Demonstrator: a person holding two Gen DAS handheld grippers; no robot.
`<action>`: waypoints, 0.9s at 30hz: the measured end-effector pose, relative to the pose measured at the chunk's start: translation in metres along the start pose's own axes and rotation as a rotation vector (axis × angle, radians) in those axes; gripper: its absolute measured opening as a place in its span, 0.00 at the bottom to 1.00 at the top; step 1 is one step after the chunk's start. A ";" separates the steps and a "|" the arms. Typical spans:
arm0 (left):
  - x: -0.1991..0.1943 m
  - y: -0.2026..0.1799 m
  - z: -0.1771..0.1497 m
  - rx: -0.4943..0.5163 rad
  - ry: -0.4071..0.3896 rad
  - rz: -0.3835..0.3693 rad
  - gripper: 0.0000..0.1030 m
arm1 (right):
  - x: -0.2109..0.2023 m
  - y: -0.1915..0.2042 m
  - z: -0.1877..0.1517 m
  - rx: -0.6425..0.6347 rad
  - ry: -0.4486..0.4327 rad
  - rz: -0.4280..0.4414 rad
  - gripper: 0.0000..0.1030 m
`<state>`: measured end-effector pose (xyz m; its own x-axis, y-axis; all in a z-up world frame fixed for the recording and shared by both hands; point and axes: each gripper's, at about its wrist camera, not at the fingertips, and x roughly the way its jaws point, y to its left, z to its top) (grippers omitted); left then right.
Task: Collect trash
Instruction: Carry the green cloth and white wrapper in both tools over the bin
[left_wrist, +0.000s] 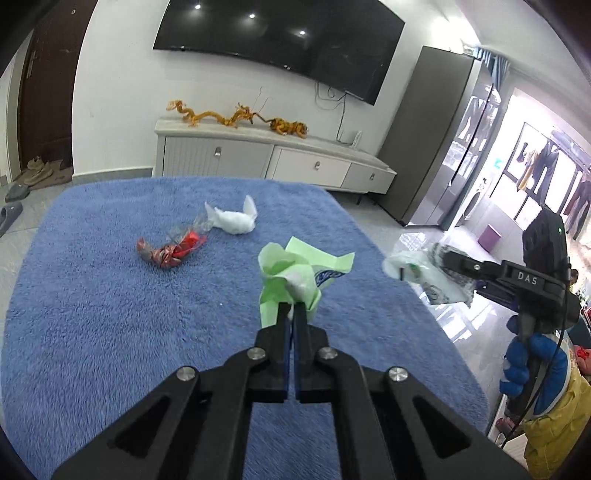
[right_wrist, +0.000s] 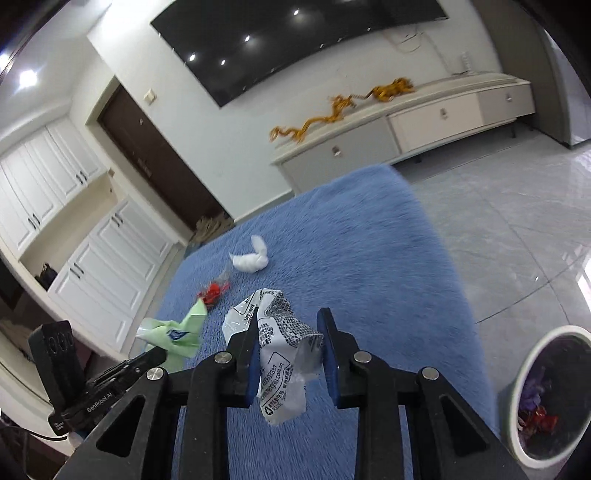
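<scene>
My left gripper (left_wrist: 294, 312) is shut on a crumpled green and white paper wrapper (left_wrist: 295, 275), held above the blue fluffy cloth (left_wrist: 110, 314); it also shows in the right wrist view (right_wrist: 173, 334). A red and clear plastic wrapper (left_wrist: 171, 249) and a white crumpled tissue (left_wrist: 234, 219) lie on the cloth further off. My right gripper (right_wrist: 290, 325) has its jaws apart around a silver and white printed plastic wrapper (right_wrist: 279, 350), which touches the left finger. In the left wrist view the right gripper (left_wrist: 424, 264) is off the cloth's right edge with the wrapper.
A white bin (right_wrist: 546, 398) with trash inside stands on the floor at the right. A low white TV cabinet (left_wrist: 273, 158) with a TV (left_wrist: 280, 37) above it is behind the cloth. Grey tiled floor (right_wrist: 517, 229) lies to the right.
</scene>
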<state>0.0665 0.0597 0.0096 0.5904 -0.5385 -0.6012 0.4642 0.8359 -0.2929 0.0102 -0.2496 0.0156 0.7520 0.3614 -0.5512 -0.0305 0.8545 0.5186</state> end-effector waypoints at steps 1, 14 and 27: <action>-0.004 -0.004 0.000 0.003 -0.004 -0.001 0.01 | -0.011 -0.003 -0.002 0.008 -0.016 0.001 0.25; -0.035 -0.102 0.011 0.134 -0.050 -0.058 0.01 | -0.126 -0.042 -0.008 0.091 -0.234 0.012 0.23; 0.052 -0.259 0.012 0.334 0.098 -0.187 0.01 | -0.211 -0.136 -0.027 0.163 -0.398 -0.290 0.23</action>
<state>-0.0148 -0.1862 0.0634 0.4166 -0.6521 -0.6334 0.7569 0.6348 -0.1556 -0.1621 -0.4316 0.0436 0.9075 -0.0790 -0.4125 0.2956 0.8179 0.4937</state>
